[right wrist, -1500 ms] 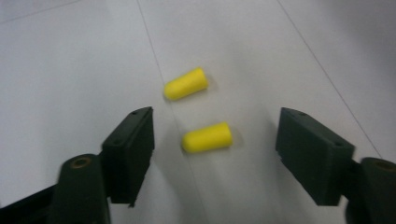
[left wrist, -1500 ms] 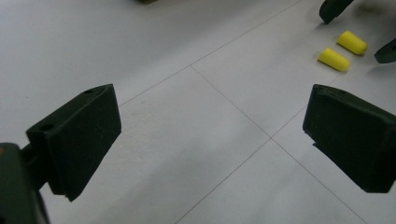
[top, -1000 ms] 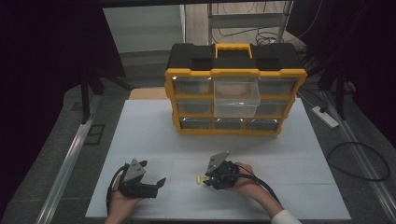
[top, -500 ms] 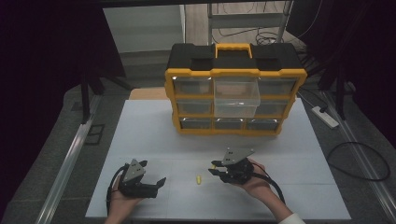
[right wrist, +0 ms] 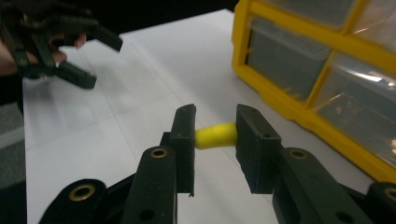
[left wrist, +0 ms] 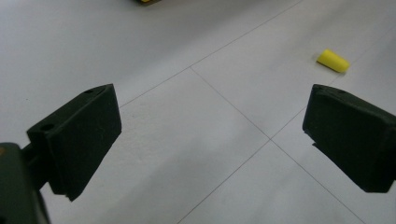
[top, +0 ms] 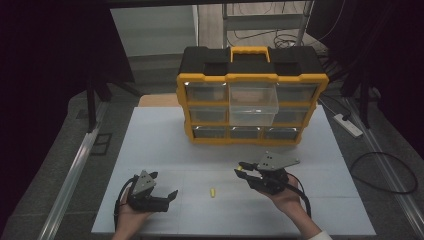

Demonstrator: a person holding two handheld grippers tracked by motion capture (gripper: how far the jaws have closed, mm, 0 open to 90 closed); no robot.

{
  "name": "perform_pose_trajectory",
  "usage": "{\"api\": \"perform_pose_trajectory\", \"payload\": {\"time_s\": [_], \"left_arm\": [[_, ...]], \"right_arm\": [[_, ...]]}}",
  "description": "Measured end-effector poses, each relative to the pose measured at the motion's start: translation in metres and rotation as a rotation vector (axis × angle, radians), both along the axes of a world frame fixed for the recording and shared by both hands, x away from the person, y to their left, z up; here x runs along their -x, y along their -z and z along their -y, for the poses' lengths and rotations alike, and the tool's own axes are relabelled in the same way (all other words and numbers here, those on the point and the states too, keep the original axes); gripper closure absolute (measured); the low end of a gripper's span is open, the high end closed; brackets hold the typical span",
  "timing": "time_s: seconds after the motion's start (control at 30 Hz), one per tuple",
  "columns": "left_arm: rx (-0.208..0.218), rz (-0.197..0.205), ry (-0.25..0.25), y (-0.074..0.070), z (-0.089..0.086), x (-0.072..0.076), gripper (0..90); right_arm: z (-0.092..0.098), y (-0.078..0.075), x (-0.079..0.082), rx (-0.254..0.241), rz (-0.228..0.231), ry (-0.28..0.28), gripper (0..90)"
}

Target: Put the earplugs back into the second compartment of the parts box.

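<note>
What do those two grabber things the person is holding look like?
Both are black. The left gripper and the right gripper each end in two chunky, flat black fingers, and each carries a grey three-cornered plate on top. Round metal-ringed holes dot the right one's arms. A black cable trails from it. A bit of white sleeve peeks in.

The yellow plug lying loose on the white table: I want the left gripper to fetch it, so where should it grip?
Grip the yellow plug across its short middle, coming straight down from above. It lies flat on the table with free space all round, and it tapers, so the ends would likely slip. The left gripper already stands open.
</note>
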State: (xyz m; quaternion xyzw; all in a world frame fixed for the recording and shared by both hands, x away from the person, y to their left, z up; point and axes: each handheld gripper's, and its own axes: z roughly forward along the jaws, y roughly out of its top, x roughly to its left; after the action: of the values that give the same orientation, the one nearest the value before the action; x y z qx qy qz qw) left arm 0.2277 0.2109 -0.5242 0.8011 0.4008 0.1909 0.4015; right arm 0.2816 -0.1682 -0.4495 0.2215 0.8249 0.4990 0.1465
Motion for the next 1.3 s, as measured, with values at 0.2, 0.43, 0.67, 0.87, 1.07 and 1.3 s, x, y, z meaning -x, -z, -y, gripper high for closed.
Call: {"api": "perform_pose_trajectory", "payload": {"time_s": [0.2,0.43,0.67,0.87,1.07,1.3], "left_arm": [[-0.001,0.002,0.000,0.000,0.000,0.000,4.5],[0.004,0.005,-0.002,0.000,0.000,0.000,4.5],[0.000,0.004,0.000,-0.001,0.000,0.000,4.5],[0.005,0.012,0.003,-0.001,0.000,0.001,4.5],[0.006,0.014,0.003,-0.002,0.000,0.002,4.4],[0.002,0.018,0.008,-0.002,0.001,0.002,4.5]], "right_arm": [[0.008,-0.014,0.002,-0.048,0.029,0.047,69.3],[0.015,-0.032,0.006,-0.085,0.068,0.069,69.3],[0.022,-0.052,0.010,-0.128,0.097,0.078,68.8],[0.024,-0.062,0.010,-0.144,0.114,0.095,68.9],[0.022,-0.073,0.008,-0.154,0.136,0.094,68.9],[0.021,-0.091,0.000,-0.184,0.145,0.113,68.9]]}}
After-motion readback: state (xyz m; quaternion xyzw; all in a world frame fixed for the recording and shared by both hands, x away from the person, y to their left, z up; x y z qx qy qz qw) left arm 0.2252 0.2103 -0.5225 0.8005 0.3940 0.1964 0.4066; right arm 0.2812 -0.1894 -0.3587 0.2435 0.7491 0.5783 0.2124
